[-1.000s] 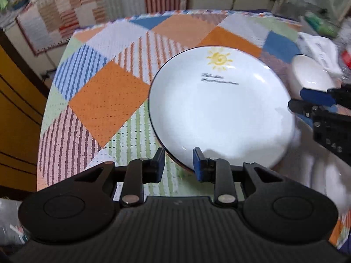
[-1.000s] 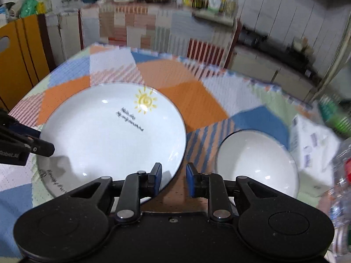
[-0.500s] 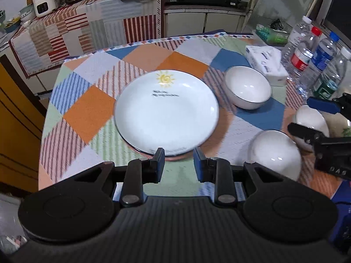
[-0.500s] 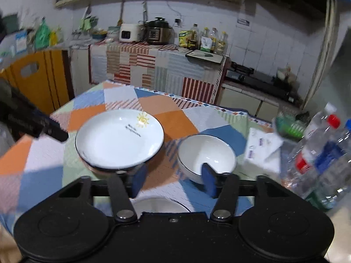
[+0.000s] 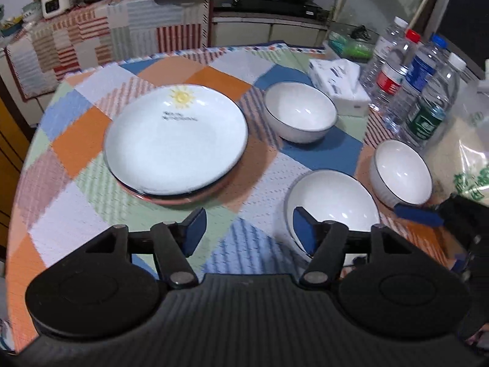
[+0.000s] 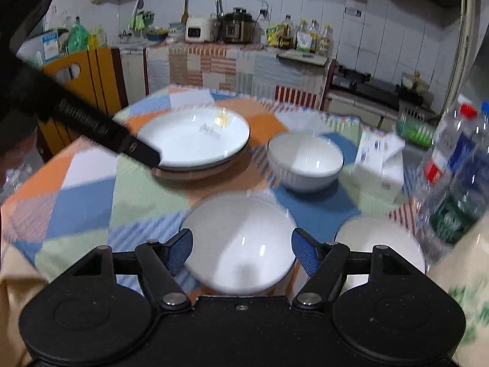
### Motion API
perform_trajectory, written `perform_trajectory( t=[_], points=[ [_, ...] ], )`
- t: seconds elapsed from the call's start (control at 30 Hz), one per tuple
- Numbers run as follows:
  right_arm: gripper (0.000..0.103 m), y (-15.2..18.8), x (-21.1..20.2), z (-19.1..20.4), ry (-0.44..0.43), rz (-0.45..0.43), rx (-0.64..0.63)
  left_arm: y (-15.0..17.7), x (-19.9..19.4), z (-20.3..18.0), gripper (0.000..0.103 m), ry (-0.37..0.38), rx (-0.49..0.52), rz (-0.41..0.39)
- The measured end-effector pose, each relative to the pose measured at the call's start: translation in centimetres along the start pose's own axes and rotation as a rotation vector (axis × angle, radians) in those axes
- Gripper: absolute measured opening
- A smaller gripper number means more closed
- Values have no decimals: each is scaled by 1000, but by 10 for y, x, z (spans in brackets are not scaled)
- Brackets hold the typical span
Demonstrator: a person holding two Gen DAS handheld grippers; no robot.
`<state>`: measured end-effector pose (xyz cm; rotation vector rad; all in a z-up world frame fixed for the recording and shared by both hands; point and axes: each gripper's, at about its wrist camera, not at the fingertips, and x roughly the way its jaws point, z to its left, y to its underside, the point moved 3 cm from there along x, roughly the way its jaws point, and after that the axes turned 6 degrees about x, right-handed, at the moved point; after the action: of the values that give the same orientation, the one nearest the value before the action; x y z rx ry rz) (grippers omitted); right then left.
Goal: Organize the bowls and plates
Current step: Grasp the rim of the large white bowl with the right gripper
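Note:
A white plate with a yellow sun (image 5: 175, 139) lies on top of another plate on the patchwork tablecloth (image 5: 76, 140); it also shows in the right wrist view (image 6: 195, 137). Three white bowls stand to its right: a far one (image 5: 301, 111) (image 6: 305, 160), a near one (image 5: 331, 205) (image 6: 241, 241) and a right one (image 5: 400, 172) (image 6: 382, 244). My left gripper (image 5: 249, 234) is open and empty above the near table, left of the near bowl. My right gripper (image 6: 241, 252) is open and empty, hovering over the near bowl.
Several water bottles (image 5: 412, 82) and a tissue pack (image 5: 339, 82) stand at the table's right. A plastic bag (image 5: 470, 159) lies at the far right. A yellow chair (image 6: 88, 73) stands left of the table, kitchen counters behind.
Both grippers have pulled back and up from the plate, which now rests on the lower plate. Both jaws have opened wide. The right gripper now hangs over the near bowl.

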<state>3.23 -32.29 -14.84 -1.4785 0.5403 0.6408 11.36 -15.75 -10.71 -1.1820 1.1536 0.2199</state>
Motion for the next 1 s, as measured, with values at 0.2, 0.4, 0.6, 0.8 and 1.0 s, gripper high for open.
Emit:
perform_trajectory(
  t=[0.2,0.4,0.6,0.8,1.0],
  points=[
    [76,33,9,5,16,65,-50,16,23,-17,62,69,-6,15],
    [88,41,31,2,-9,97,-9,26,47,-30,62,90,-1,41],
    [90,38,61,3,15,105,-32,30,63,-27,35,130,-49,55],
    [92,37,79,0,0,87,-41,30,73,-14,19,209,-161,106],
    [91,36,70,10,-41,53,-44,31,52,-3,19,212,-138,110]
  ],
)
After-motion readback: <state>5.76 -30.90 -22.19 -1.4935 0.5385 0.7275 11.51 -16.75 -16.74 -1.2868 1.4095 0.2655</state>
